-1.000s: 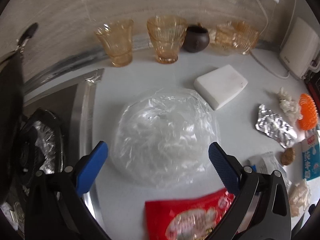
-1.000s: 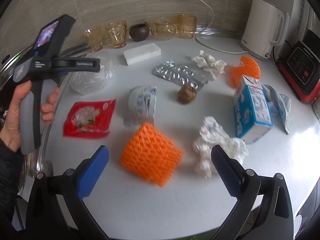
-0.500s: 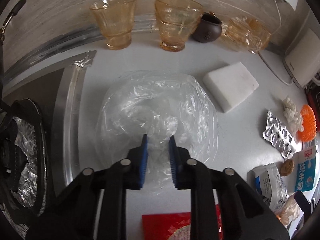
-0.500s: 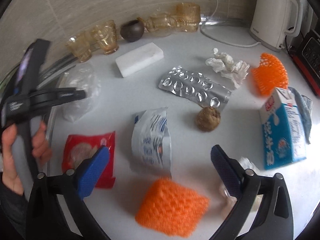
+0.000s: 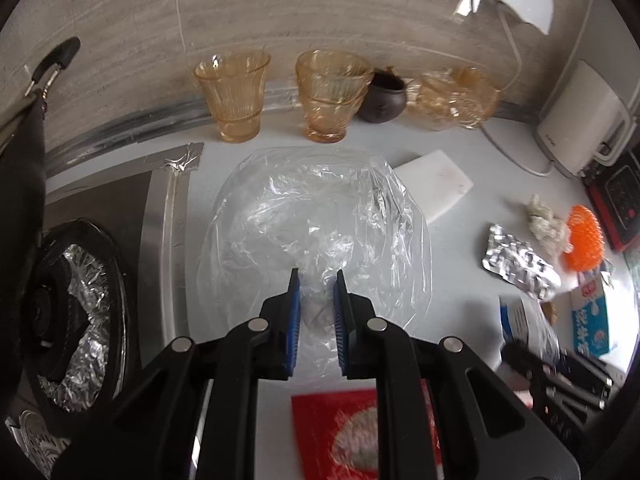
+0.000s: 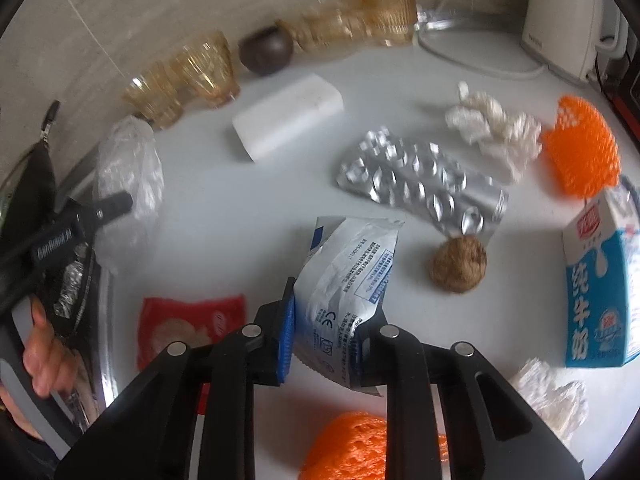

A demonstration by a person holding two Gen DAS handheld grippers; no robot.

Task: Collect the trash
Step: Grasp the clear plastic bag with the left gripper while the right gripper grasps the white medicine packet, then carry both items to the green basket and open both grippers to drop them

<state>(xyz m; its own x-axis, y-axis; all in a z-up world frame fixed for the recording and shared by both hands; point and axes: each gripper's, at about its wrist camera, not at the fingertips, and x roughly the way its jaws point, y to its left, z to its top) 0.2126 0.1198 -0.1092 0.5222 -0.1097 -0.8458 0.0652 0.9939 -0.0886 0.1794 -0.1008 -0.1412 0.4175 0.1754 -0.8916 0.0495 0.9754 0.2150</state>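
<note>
A crumpled clear plastic bag (image 5: 312, 208) lies on the white counter (image 5: 460, 280) below the amber glasses. My left gripper (image 5: 316, 276) has its jaws closing, and the blue pads pinch a fold at the bag's near edge. A white and blue packet (image 6: 352, 256) stands between the pads of my right gripper (image 6: 326, 304), whose jaws are closing and press on its lower part. A red wrapper (image 6: 188, 324) lies to the packet's left. Around them lie a silver blister pack (image 6: 420, 180), a brown ball (image 6: 458, 264), crumpled tissue (image 6: 496, 128), orange foam nets (image 6: 580, 152) and a milk carton (image 6: 600, 280).
Amber glasses (image 5: 232, 92) and a dark pot (image 5: 384, 100) line the back wall. A white block (image 6: 288, 116) lies before them. A kettle (image 6: 560, 20) stands at the back right, and a foil-lined stove burner (image 5: 72, 300) is on the left. A hand (image 6: 44, 356) holds the left gripper.
Both grippers stood wide open a second ago. The left one shut on the bag's near edge. The right one moved forward past the orange net and closed on the packet.
</note>
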